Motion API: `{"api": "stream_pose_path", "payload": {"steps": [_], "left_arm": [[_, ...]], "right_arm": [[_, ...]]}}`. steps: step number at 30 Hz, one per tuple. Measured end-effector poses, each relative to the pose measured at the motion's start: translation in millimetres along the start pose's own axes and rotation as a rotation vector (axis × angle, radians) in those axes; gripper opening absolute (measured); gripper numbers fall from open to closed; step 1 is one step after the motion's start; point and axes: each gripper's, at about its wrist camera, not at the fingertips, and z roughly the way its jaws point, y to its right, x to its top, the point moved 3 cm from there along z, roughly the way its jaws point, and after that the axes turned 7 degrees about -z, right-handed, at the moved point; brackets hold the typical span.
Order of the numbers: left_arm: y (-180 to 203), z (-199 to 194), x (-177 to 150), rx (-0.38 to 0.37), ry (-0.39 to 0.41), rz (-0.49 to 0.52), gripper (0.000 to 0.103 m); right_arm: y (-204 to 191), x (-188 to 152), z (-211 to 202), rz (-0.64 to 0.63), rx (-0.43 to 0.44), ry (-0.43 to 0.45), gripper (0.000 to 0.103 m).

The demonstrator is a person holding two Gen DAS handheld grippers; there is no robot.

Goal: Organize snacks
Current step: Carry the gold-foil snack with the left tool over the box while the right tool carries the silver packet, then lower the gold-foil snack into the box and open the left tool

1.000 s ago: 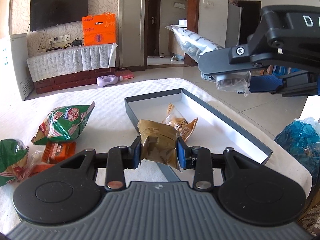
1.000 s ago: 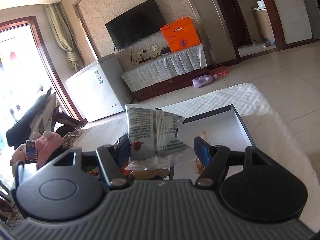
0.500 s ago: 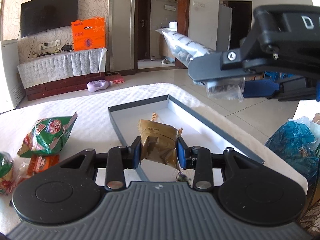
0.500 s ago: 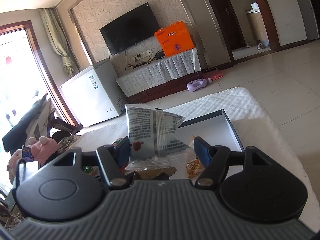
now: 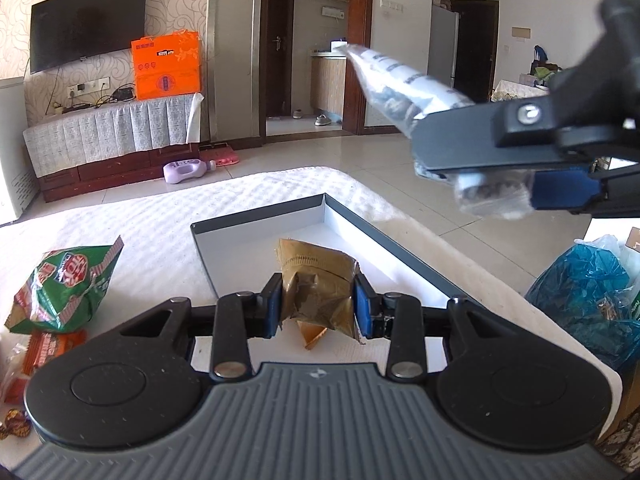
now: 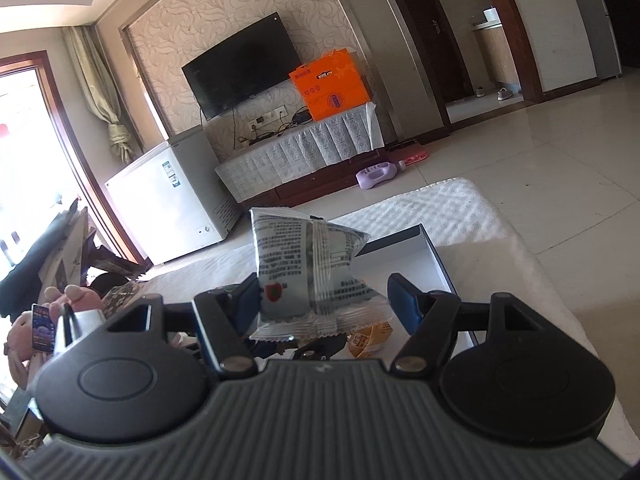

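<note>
The left gripper has its jaws clamped on a brown snack packet above the shallow grey box; the right gripper, jaws wide, grips a grey-white printed packet aloft; next, probably, lower and release the brown packet inside the box.

— Could you read anything off the packs?
— Nothing clean. Your grey packet had dense black print, too small to make out.
— Green bag?
— You got a red oval logo with white letters, blurred. Orange box bore printed marks, illegible too.
</note>
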Motion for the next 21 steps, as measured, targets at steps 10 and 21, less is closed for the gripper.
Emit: {"api": "stream_pose_path", "payload": {"steps": [10, 21], "left_arm": [[-0.9, 35.5, 6.0, -0.005, -0.023, 0.005, 0.042], [2.6, 70.0, 13.7, -0.027, -0.050, 0.017, 0.043]], "right_arm": [[7.7, -0.6, 0.6, 0.013, -0.017, -0.006, 0.071], [15.6, -2.5, 0.3, 0.023, -0.042, -0.021, 0.071]]}}
